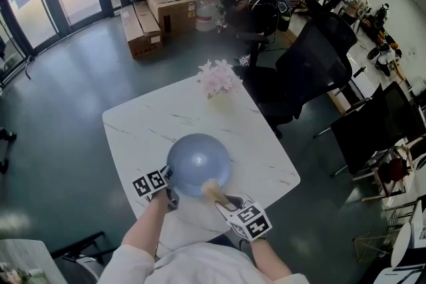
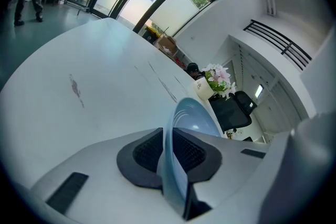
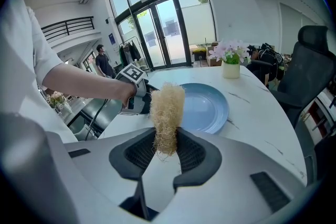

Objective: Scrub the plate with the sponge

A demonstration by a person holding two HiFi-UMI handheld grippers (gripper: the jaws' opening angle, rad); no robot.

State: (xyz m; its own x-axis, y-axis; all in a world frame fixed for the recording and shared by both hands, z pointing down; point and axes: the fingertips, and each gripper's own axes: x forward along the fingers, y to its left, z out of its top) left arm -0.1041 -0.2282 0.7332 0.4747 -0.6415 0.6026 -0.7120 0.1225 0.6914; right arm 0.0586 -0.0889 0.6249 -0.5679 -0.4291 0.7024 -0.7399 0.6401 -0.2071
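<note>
A round blue plate (image 1: 198, 164) rests on the white marble table (image 1: 153, 120), near its front edge. My left gripper (image 1: 170, 188) is shut on the plate's near-left rim; in the left gripper view the rim (image 2: 173, 162) stands edge-on between the two pads. My right gripper (image 1: 225, 199) is shut on a tan fibrous sponge (image 1: 213, 191), which reaches over the plate's near edge. In the right gripper view the sponge (image 3: 167, 112) stands upright between the pads, just in front of the plate (image 3: 205, 107). The left gripper (image 3: 137, 96) shows beyond it at the plate's rim.
A small white vase of pink flowers (image 1: 218, 80) stands at the table's far corner. Black office chairs (image 1: 313, 66) crowd the right side, close to the table edge (image 1: 287, 177). Cardboard boxes (image 1: 156, 13) sit on the floor far behind. A person (image 3: 100, 60) stands by the glass doors.
</note>
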